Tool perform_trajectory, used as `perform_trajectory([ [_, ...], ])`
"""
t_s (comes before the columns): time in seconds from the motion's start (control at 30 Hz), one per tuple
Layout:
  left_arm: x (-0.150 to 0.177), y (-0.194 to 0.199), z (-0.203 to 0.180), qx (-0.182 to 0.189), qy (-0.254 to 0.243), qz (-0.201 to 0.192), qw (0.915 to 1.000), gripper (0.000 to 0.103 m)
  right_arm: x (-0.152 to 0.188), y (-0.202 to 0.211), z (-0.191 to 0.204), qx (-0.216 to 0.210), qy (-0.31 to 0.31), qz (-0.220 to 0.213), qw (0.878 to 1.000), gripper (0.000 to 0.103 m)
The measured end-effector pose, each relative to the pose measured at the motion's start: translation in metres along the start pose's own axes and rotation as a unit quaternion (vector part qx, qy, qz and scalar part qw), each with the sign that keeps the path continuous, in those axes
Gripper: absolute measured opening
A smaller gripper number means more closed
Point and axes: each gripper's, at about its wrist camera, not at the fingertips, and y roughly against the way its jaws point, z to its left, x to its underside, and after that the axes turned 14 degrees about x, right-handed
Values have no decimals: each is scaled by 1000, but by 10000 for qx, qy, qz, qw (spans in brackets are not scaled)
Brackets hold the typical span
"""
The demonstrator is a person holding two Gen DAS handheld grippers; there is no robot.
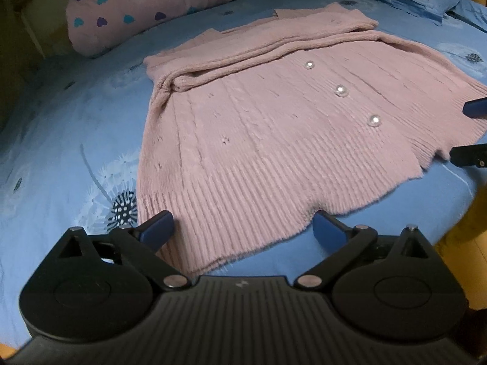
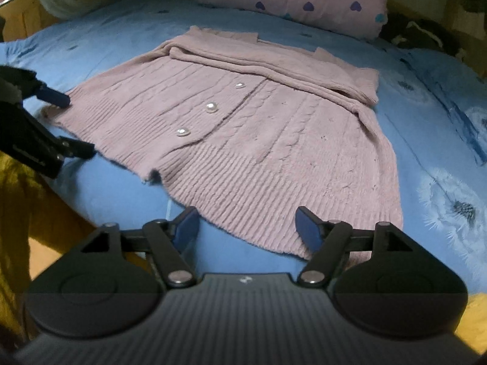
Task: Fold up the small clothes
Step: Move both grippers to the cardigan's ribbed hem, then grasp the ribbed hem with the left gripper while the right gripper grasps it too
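A pink knitted cardigan [image 1: 258,127] lay spread flat on a bed covered by a blue sheet [image 1: 61,140] printed with dandelions. Its sleeves were folded across the upper part, and three pearl buttons [image 1: 341,90] ran down its front.

The left wrist view showed the left gripper [image 1: 243,228] with its jaws spread wide, one blue pad on each side of a hem corner and neither pressing the knit. At that view's right edge, the other gripper's fingertips [image 1: 474,108] reached in beside the far hem corner.

The right wrist view showed the right gripper [image 2: 248,228] also released, jaws apart over the opposite hem corner, with the knit between them but not pinched. Only this view showed the slit where the two front panels met at the hem.

Behind the cardigan lay a pink pillow [image 2: 292,0] patterned with purple and teal hearts. Wooden furniture showed dimly at the bed's edge.
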Motion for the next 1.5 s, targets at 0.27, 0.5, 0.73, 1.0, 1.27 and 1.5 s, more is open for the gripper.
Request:
perform_trajectory([
  [0.27, -5, -12, 6, -76, 159, -195, 9997, 101, -2, -11, 3, 211, -138, -110, 9996, 74],
  [0.5, -5, -14, 4, -173, 78, -399, 9990, 97, -2, -18, 2, 278, -265, -234, 9990, 74],
  [0.73, -5, -15, 3, -152, 154, -537, 9983, 92, 0, -20, 1, 280, -352, -338, 9984, 73],
  [1.0, -6, -17, 7, -67, 246, -528, 9983, 93, 0, -23, 4, 368, -499, -452, 9971, 64],
  [1.27, -3, -14, 2, 78, 84, -773, 9969, 68, 0, -23, 8, 390, -433, -574, 9966, 40],
  [1.5, -7, -10, -5, 76, 20, -899, 9959, 23, 0, -21, 9, 498, -410, -689, 9955, 15],
])
